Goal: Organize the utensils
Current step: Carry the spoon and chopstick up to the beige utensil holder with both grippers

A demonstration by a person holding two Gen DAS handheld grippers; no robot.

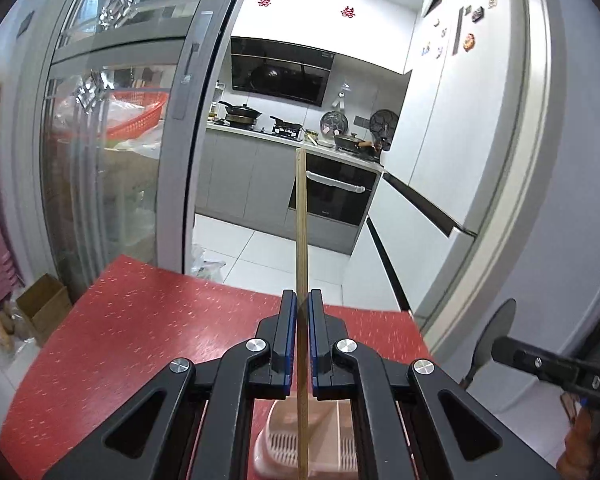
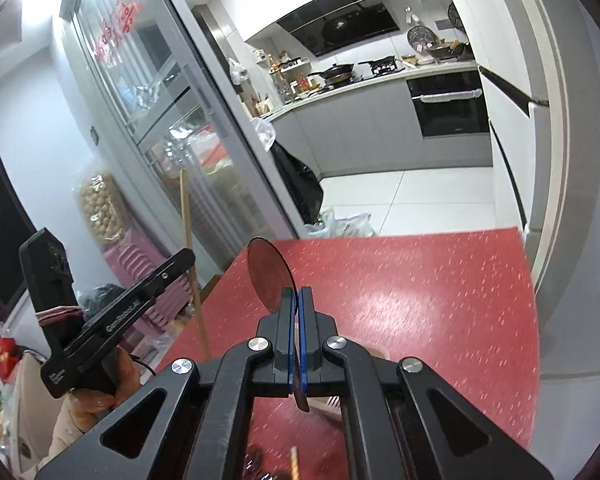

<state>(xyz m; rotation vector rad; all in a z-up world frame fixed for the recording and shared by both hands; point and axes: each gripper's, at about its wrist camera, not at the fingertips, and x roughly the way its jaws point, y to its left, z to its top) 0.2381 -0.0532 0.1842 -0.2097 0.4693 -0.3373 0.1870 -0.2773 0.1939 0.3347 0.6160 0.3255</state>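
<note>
My left gripper (image 1: 302,304) is shut on a thin wooden chopstick (image 1: 301,216) that stands upright out of the jaws, above the red table (image 1: 140,320). Under it, between the gripper's arms, shows a pink slotted utensil holder (image 1: 284,440). My right gripper (image 2: 299,296) is shut on the handle of a metal spoon (image 2: 269,272), whose bowl points up and away. In the right wrist view the left gripper (image 2: 186,260) shows at the left with the chopstick (image 2: 190,240), a hand (image 2: 92,400) around its grip. In the left wrist view the right gripper (image 1: 500,346) and the spoon (image 1: 494,332) show at the right edge.
A glass sliding door (image 1: 140,140) stands past the table's far left edge, and a kitchen with an oven (image 1: 332,196) lies beyond. A white fridge (image 1: 460,120) is to the right. A cardboard box (image 1: 44,304) and stacked pink stools (image 2: 140,272) sit on the floor at the left.
</note>
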